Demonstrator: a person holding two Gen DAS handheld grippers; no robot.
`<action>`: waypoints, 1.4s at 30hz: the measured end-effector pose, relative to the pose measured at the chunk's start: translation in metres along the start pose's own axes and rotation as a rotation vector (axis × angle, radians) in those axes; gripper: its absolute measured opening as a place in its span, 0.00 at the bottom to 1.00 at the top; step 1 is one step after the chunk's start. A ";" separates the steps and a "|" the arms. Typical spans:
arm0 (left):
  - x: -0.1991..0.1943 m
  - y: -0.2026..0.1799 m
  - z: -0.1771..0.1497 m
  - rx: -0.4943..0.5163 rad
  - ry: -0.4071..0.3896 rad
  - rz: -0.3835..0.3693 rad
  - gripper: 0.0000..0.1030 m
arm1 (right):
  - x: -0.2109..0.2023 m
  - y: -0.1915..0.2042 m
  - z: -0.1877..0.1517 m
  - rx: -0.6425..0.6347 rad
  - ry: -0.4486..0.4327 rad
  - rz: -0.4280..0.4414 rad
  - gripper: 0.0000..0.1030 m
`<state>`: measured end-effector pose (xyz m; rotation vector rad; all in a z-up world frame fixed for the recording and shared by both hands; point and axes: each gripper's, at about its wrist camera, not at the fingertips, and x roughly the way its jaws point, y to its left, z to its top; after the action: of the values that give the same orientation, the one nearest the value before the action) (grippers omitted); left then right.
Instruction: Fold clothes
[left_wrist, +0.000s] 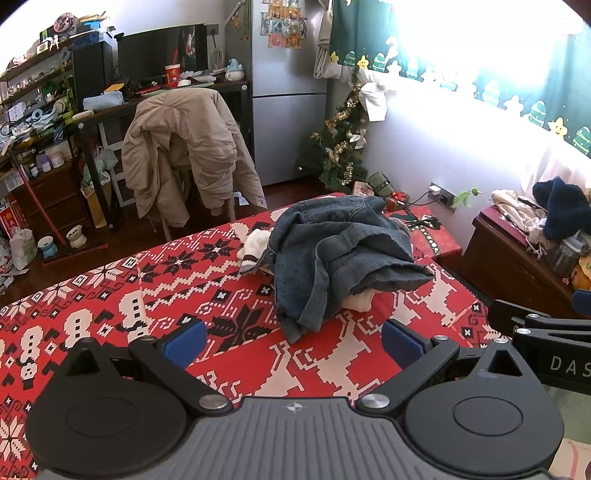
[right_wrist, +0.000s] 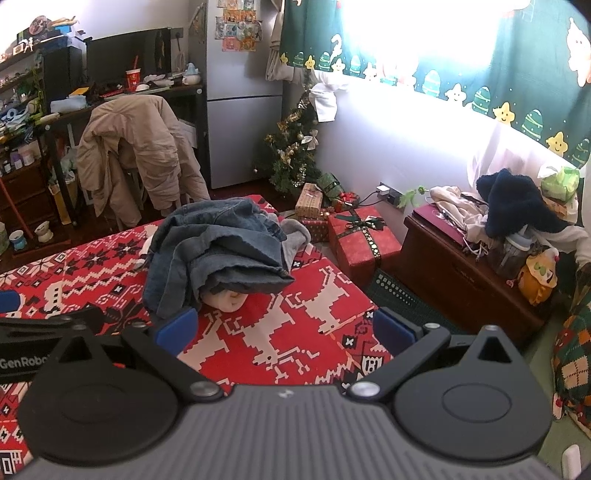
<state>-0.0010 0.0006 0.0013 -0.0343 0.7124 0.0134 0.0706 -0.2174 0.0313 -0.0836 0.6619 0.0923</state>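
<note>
Left wrist view showed the left gripper (left_wrist: 293, 341) spread wide with nothing between its blue pads, angled down over the red cloth (left_wrist: 110, 295) covering the table. The right gripper (right_wrist: 284, 330) was just as wide and empty, beside the left one; each camera caught the other's body at its edge. The pile (left_wrist: 340, 254) sat toward the far right part of the cloth, well apart from both grippers: crumpled jeans (right_wrist: 221, 247) on top, a white piece (left_wrist: 255, 243) sticking out at the far left, another pale garment (right_wrist: 227, 297) showing under the near edge, a grey one (right_wrist: 295, 236) at the far right. Judgement: denim looked heavy and fairly stiff for cloth, so it should hold a crease but drag whatever lies under it; not slippery, not fragile. Best hold was probably the loose near hem (left_wrist: 299, 325) or the waistband (left_wrist: 332, 205) at the top, one gripper each, then lift clear of the pile. The white knits looked soft and light and would likely bunch. Exact garment count couldn't be told.
</note>
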 end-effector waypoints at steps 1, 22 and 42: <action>0.000 0.000 0.000 0.000 0.001 0.000 0.99 | 0.000 0.000 0.000 0.000 0.000 0.000 0.99; 0.001 -0.002 0.000 0.000 0.002 0.006 0.99 | 0.001 -0.002 0.001 0.002 0.006 -0.002 0.99; 0.005 -0.001 -0.004 -0.010 0.010 0.010 0.99 | 0.004 -0.001 -0.002 -0.004 0.011 -0.012 0.99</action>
<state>0.0006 -0.0010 -0.0051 -0.0408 0.7221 0.0263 0.0731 -0.2187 0.0271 -0.0920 0.6720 0.0816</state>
